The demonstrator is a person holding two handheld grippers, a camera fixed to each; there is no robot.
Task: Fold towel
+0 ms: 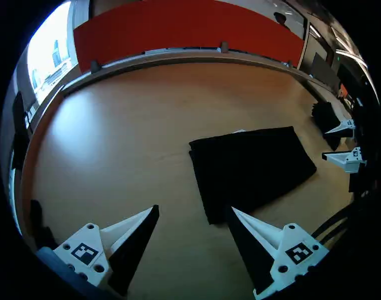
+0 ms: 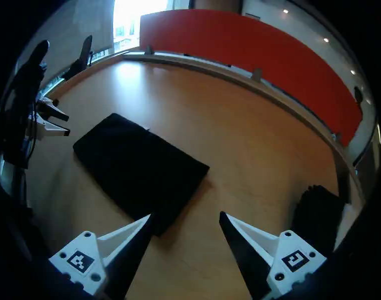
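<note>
On the wooden table (image 1: 140, 125) the black towel (image 1: 250, 170) lies flat, and I see my left gripper (image 1: 193, 208) and right gripper (image 2: 185, 215) both spread wide, holding nothing, near its edges.

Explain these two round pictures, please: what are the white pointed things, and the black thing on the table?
No robot here: a person holds a two-finger tool in each hand, each carrying a wide-angle camera. One picture looks along the left tool, the other along the right tool; the white wedges are their fingers. Both tools are open and hold nothing. On the wooden table lies a black towel, apparently folded flat. A second dark pile sits near the table's edge, and a red panel stands behind.
</note>
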